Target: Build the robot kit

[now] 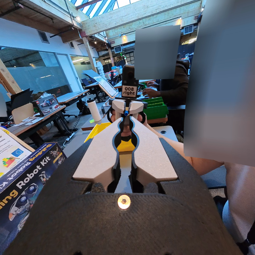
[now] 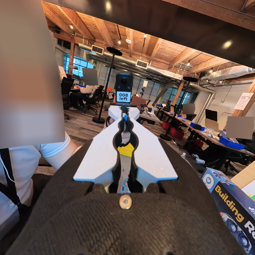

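Note:
My left gripper (image 1: 125,118) and right gripper (image 2: 125,122) point at each other, tip to tip, held up in the air. Both have their jaws closed together. A small blue piece (image 1: 126,113) sits exactly where the two pairs of tips meet; it also shows in the right wrist view (image 2: 125,118). Each gripper seems to pinch one end of it. The right gripper (image 1: 127,110) faces the left wrist camera, and the left gripper (image 2: 123,112) faces the right wrist camera. A yellow bin (image 1: 98,129) lies below them, also seen in the right wrist view (image 2: 126,149).
A dark blue robot kit box (image 1: 31,172) stands on the table beside the grippers, also in the right wrist view (image 2: 234,207). A white bottle (image 1: 94,110) and green bins (image 1: 155,109) stand behind. Small blue and orange parts (image 2: 124,184) lie on the table under the right gripper. Only a small space, under 4 cm, lies between the two pairs of fingers.

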A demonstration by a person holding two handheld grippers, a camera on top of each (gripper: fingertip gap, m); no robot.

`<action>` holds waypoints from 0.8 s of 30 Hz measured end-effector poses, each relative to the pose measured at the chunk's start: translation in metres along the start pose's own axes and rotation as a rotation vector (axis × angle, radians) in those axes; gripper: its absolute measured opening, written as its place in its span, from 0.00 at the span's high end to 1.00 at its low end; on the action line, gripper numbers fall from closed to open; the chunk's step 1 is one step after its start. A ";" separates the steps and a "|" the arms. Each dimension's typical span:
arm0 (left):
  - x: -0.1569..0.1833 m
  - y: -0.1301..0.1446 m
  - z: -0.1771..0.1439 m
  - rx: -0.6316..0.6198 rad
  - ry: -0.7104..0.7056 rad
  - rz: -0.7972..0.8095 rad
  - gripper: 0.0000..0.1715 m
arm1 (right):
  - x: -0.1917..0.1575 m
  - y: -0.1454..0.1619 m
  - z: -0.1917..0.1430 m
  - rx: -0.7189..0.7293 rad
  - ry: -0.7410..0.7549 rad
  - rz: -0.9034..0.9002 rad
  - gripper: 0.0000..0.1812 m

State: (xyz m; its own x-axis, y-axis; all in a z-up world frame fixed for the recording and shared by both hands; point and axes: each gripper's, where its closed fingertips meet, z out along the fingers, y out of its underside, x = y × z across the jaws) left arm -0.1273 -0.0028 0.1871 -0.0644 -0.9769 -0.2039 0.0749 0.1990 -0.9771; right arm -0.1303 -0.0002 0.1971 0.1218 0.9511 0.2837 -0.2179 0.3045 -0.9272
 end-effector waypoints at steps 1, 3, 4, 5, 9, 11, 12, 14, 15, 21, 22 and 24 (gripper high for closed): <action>0.000 0.002 0.002 -0.007 -0.005 0.000 0.97 | 0.001 0.000 -0.001 -0.004 0.005 -0.004 0.98; 0.000 0.002 0.005 -0.007 -0.010 0.007 0.96 | 0.000 0.001 -0.002 -0.009 0.004 -0.008 0.98; 0.002 0.003 0.006 -0.006 -0.006 0.012 0.96 | 0.000 0.000 -0.003 -0.007 0.004 -0.007 0.98; 0.002 0.003 0.007 -0.007 -0.006 0.015 0.96 | 0.000 0.000 -0.004 -0.005 0.003 -0.006 0.98; 0.001 0.003 0.007 -0.005 -0.016 0.017 0.96 | -0.001 0.001 -0.005 -0.011 -0.004 -0.008 0.98; 0.000 0.001 0.005 0.006 -0.016 0.013 0.97 | -0.002 0.001 -0.005 -0.015 -0.009 -0.008 0.98; 0.000 0.000 0.005 0.010 -0.016 0.010 0.97 | -0.002 0.002 -0.004 -0.018 -0.009 -0.008 0.98; 0.000 0.000 0.004 0.013 -0.015 0.012 0.98 | -0.002 0.003 -0.002 -0.022 -0.012 -0.008 0.98; 0.001 0.000 0.004 0.011 -0.015 0.016 0.98 | -0.002 0.004 -0.001 -0.027 -0.013 -0.008 0.98; 0.000 0.001 0.003 -0.001 -0.024 0.030 0.98 | -0.002 0.008 0.002 -0.041 -0.014 -0.010 0.98; 0.000 0.002 0.003 -0.003 -0.025 0.032 0.98 | -0.002 0.009 0.002 -0.041 -0.014 -0.009 0.98; -0.001 0.002 0.002 -0.006 -0.026 0.039 0.98 | -0.001 0.009 0.002 -0.040 -0.017 -0.006 0.98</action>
State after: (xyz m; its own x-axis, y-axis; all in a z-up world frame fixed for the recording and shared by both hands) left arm -0.1252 -0.0020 0.1854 -0.0356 -0.9702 -0.2398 0.0710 0.2369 -0.9689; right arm -0.1348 0.0014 0.1888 0.1068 0.9501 0.2930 -0.1784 0.3082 -0.9344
